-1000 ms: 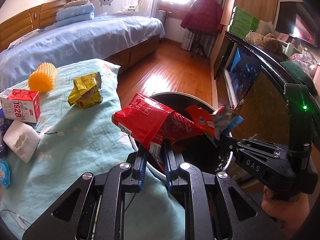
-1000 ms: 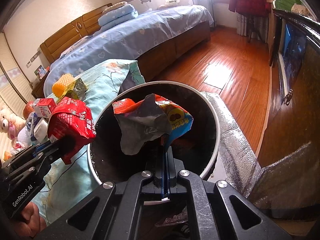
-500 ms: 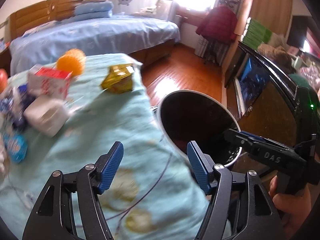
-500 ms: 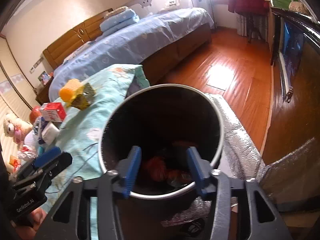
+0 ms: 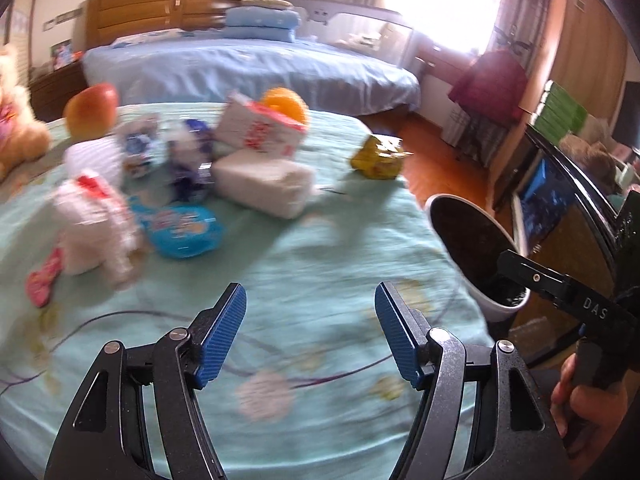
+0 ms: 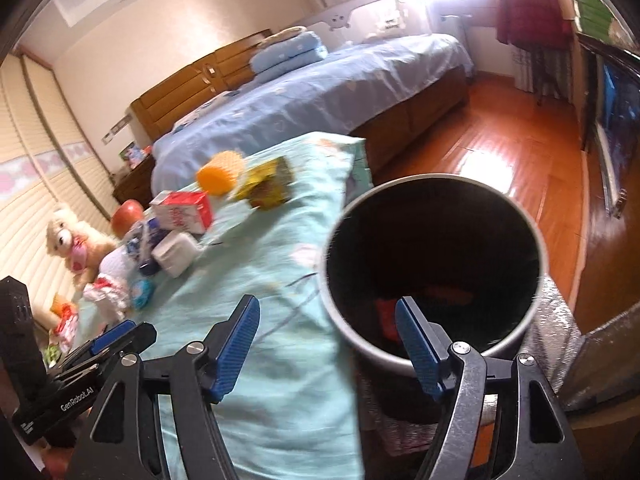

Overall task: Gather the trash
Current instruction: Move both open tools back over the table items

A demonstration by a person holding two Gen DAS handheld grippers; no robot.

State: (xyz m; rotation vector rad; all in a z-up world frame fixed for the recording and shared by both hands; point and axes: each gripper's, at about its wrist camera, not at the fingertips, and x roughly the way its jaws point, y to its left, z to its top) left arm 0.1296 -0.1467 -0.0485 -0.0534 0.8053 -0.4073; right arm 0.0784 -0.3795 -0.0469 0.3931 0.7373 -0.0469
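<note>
Both tongs gape with nothing between them: left gripper (image 5: 310, 334) just opened, right gripper (image 6: 328, 346) just widening. The bin (image 6: 434, 268) holds red wrappers; beside it, the yellow wrapper (image 5: 378, 156) risks being confused with nearby non-trash.

bed (image 5: 248, 76) blue cover | plush toy (image 6: 74, 242) | red coat (image 5: 490, 86) hanging
</note>
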